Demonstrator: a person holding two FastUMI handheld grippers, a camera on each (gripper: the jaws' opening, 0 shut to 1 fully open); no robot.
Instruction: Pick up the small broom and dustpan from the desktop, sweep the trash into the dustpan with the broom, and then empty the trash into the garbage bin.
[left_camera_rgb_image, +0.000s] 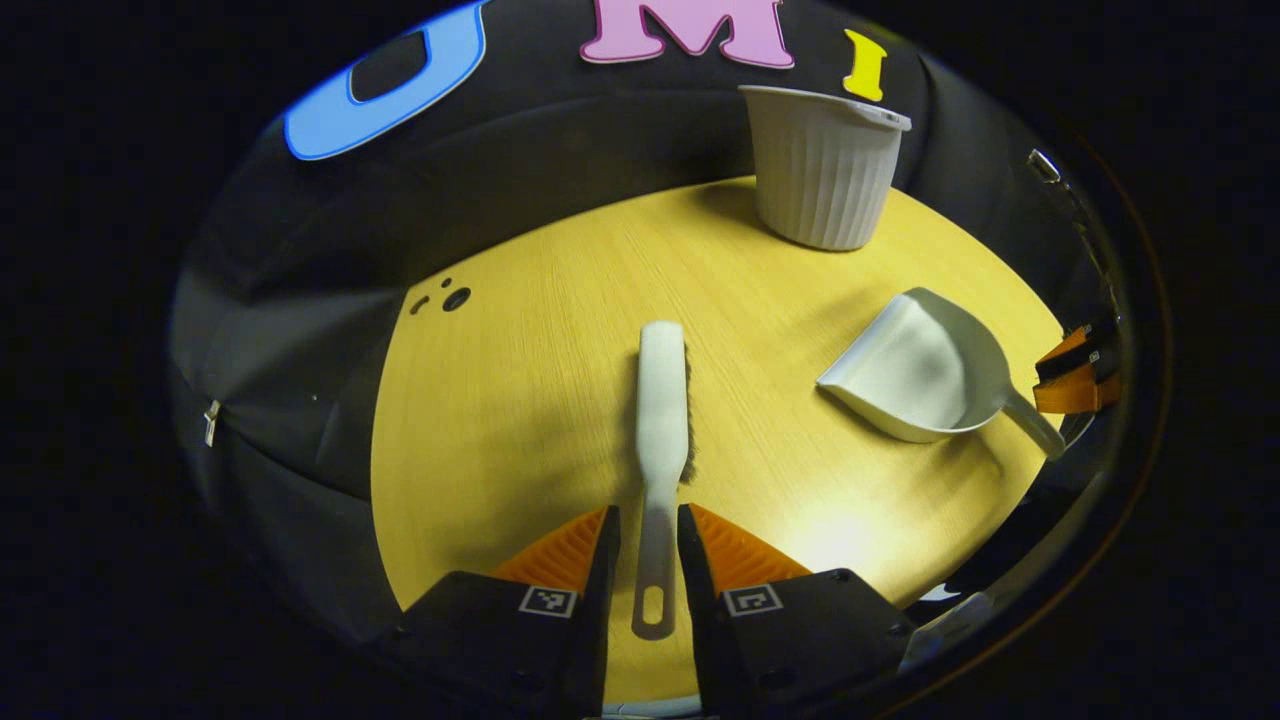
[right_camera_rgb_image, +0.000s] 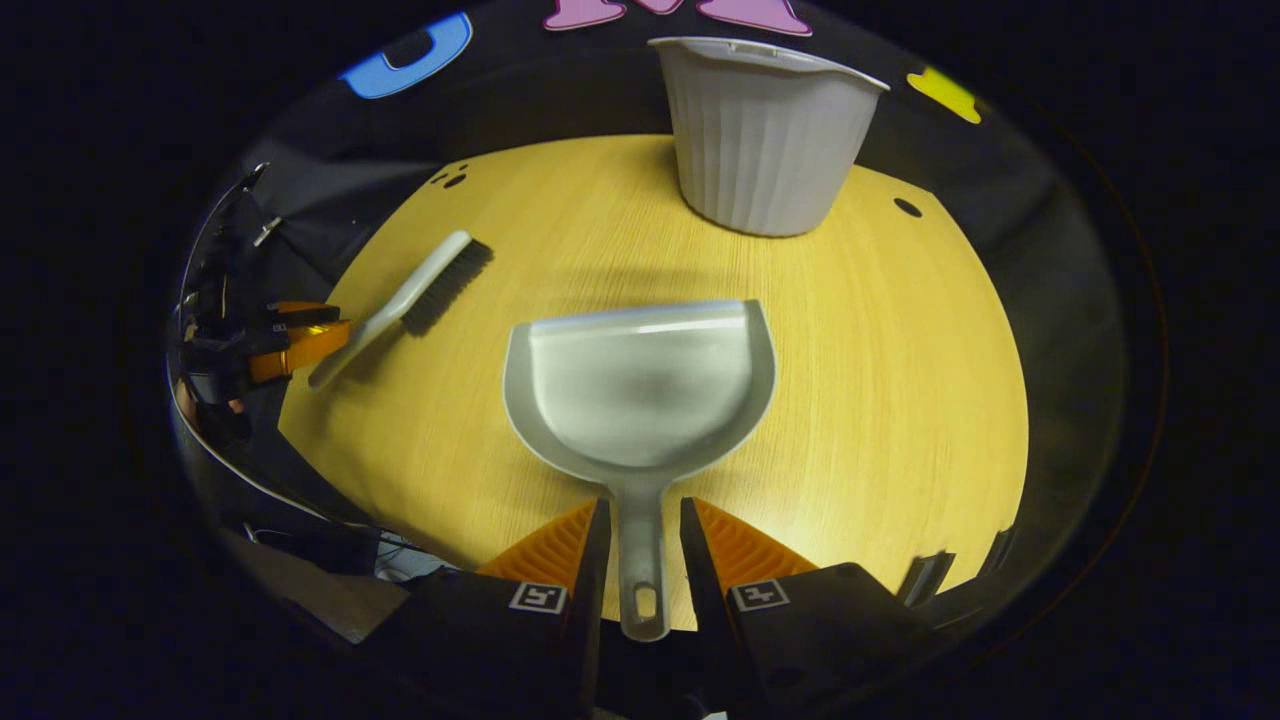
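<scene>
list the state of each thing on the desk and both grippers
white plastic hand broom: lying flat, handle between the left gripper fingers
grey plastic dustpan: resting on the wooden desktop, empty, handle between the right gripper fingers
white ribbed garbage bin: upright, open-topped
both grippers: closed on the handles

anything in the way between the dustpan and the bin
Nothing visible. In the right gripper view the dustpan lies on the yellow desktop with its handle between the right gripper fingers, and bare wood runs from its front lip to the ribbed bin. The broom lies off to the side.
</scene>
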